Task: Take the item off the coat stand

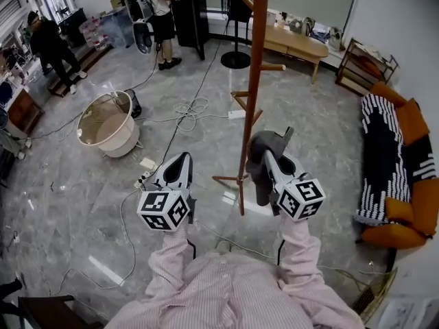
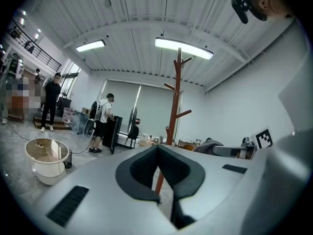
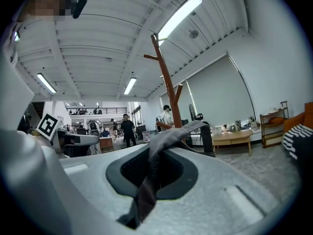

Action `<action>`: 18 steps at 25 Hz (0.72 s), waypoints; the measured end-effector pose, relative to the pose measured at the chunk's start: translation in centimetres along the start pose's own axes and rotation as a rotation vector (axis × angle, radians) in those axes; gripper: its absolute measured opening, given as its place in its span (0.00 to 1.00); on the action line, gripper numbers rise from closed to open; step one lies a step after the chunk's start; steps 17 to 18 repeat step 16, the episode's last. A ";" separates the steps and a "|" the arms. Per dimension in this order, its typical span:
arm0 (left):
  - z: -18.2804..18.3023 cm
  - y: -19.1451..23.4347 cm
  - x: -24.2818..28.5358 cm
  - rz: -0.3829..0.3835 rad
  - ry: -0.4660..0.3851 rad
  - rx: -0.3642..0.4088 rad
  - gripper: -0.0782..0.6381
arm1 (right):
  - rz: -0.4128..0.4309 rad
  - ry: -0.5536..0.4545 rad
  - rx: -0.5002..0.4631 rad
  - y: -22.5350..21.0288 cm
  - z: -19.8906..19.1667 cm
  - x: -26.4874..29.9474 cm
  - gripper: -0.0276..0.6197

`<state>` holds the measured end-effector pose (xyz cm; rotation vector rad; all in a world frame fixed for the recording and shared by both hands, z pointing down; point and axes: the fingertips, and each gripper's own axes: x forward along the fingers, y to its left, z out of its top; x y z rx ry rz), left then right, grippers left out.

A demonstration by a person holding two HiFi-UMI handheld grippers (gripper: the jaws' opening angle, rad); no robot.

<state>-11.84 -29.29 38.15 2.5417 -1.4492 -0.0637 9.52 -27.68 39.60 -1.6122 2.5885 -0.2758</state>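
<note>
1. Clamped the jaws of the right gripper (image 3: 151,152) tight on a limp dark grey fabric item (image 1: 259,173).
2. Hung that item just right of the tall reddish-brown wooden coat stand (image 1: 255,81), near its pole.
3. Held the left gripper (image 2: 157,149) with jaws closed together on nothing, left of the pole.

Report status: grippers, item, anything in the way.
Left gripper shut, empty. Right gripper shut on grey cloth item. Item beside coat stand pole, peg clearance unclear.
</note>
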 end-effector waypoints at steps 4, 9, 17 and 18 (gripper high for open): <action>0.1 0.2 0.3 -0.007 0.001 -0.001 0.11 | 0.001 -0.004 -0.007 0.1 0.2 0.3 0.08; -0.1 0.4 0.5 -0.011 0.003 0.001 0.11 | -0.008 -0.009 -0.012 0.0 0.1 0.3 0.08; 0.1 -0.2 0.8 -0.008 0.012 0.025 0.11 | -0.014 -0.014 -0.009 -0.6 0.5 -0.2 0.08; 0.1 -0.2 0.8 -0.008 0.012 0.025 0.11 | -0.014 -0.014 -0.009 -0.6 0.5 -0.2 0.08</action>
